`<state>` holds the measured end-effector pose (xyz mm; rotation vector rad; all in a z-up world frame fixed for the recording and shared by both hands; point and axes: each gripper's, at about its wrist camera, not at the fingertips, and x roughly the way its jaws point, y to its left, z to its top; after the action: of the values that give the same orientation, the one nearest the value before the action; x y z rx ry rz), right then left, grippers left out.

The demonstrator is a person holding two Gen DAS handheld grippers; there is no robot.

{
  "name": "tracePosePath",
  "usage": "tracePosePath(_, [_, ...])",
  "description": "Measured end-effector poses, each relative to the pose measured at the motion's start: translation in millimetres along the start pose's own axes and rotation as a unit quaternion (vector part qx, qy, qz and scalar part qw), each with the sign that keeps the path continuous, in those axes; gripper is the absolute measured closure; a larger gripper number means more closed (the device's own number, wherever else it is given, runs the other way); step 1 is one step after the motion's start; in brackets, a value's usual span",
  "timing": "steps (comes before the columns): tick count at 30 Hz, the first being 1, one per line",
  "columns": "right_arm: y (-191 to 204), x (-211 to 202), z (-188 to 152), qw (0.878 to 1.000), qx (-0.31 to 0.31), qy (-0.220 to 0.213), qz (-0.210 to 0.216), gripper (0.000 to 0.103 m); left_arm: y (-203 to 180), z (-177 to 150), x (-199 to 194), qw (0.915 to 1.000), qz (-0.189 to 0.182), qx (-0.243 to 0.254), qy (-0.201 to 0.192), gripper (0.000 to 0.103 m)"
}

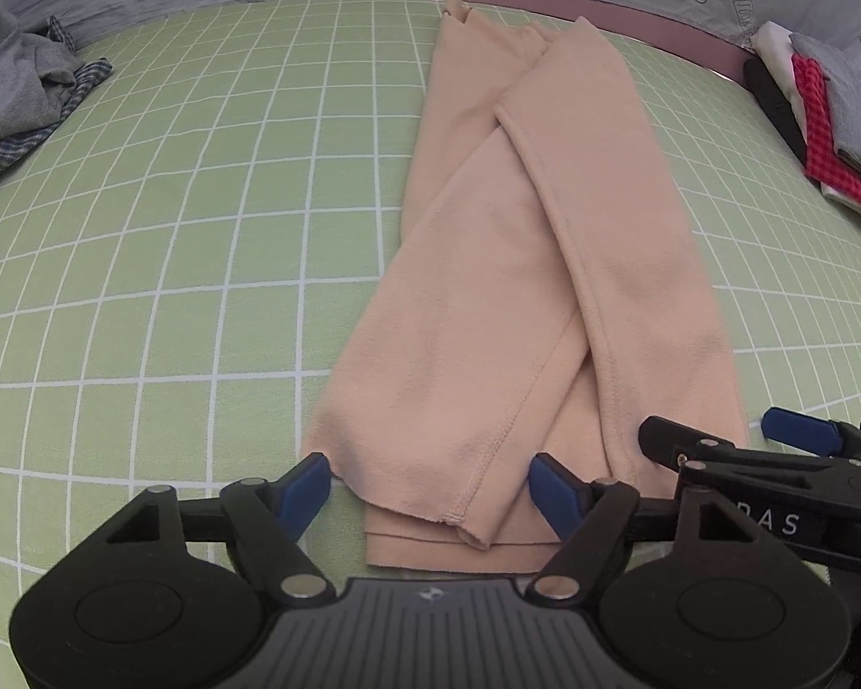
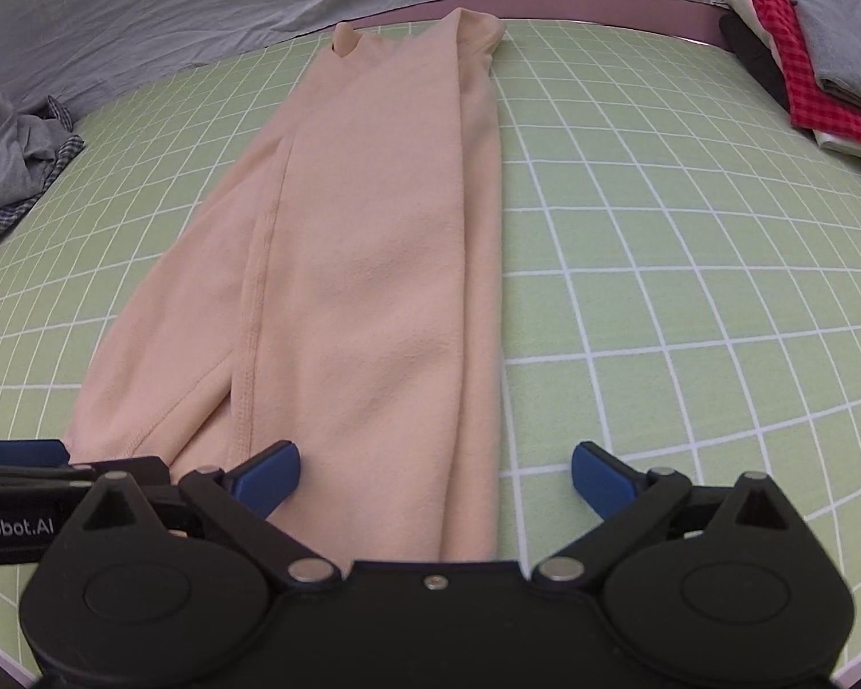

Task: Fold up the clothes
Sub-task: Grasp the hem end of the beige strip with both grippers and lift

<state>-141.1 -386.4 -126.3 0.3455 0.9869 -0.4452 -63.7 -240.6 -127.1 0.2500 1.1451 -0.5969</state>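
**Peach garment lies lengthwise on the green grid mat**

While we hover over its near hem, the peach garment (image 1: 522,264) stretches away from us along the green grid mat (image 1: 172,241), its side panels folded inward and crossing over the middle. Our left hand-held gripper (image 1: 430,488) stands released, blue pads either side of the hem's left part, not pressing it. Our right hand-held gripper (image 2: 436,473) is spread wide over the hem's right edge, one pad above cloth, the other above bare mat, grasping nothing. We see a crumpled grey and plaid heap (image 1: 23,97) far left and a folded stack (image 2: 803,69) with a red checked piece far right.
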Motion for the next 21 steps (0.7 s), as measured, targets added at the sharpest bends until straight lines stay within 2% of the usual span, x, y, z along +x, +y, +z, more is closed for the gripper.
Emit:
tracePosePath(1, [0.0,-0.8,-0.2,1.0,0.0,0.001,0.002,0.006,-2.6,0.6,-0.2,1.0,-0.003,0.007,0.0,0.04])
tracePosePath(3, [1.6,-2.8,-1.1,1.0,-0.004,0.002,0.008,0.014,-7.6,1.4,1.4,0.9999,-0.005,0.015,0.001,0.046])
tracePosePath(8, [7.1,-7.2,-2.3,0.999,-0.019,-0.002,0.026,0.035,-13.9,-1.1,3.4,0.9998,-0.007,0.018,-0.004,0.053])
tracePosePath(11, [9.0,-8.7,-5.2,0.999,-0.021,-0.01,0.033,0.039,-15.3,1.0,5.7,0.9999,-0.011,0.011,-0.002,0.059])
tracePosePath(13, [9.9,-9.8,-7.1,0.999,-0.022,-0.015,0.042,0.047,-15.6,3.9,8.4,0.9997,-0.023,0.001,0.002,0.074])
tracePosePath(14, [10.1,-10.4,-7.2,0.998,-0.022,-0.017,0.054,0.059,-15.1,4.5,9.0,0.9995,-0.03,-0.006,0.004,0.077])
tracePosePath(15, [10.4,-10.9,-7.7,0.997,-0.02,-0.016,0.068,0.078,-14.7,5.1,9.7,0.9992,-0.037,-0.013,0.007,0.079])
tracePosePath(16, [10.0,-11.6,-8.7,0.996,-0.015,-0.014,0.082,0.086,-14.2,5.6,10.3,0.9988,-0.044,-0.02,0.009,0.081])
tracePosePath(19, [3.8,-15.4,-13.0,0.994,0.011,-0.002,0.105,0.088,-11.9,2.8,4.8,0.9932,-0.1,-0.041,0.043,0.083])
tracePosePath(21, [-10.9,-21.2,-18.5,0.99,0.056,0.015,0.127,0.089,-11.9,-2.7,-5.0,0.9909,-0.118,-0.043,0.049,0.083])
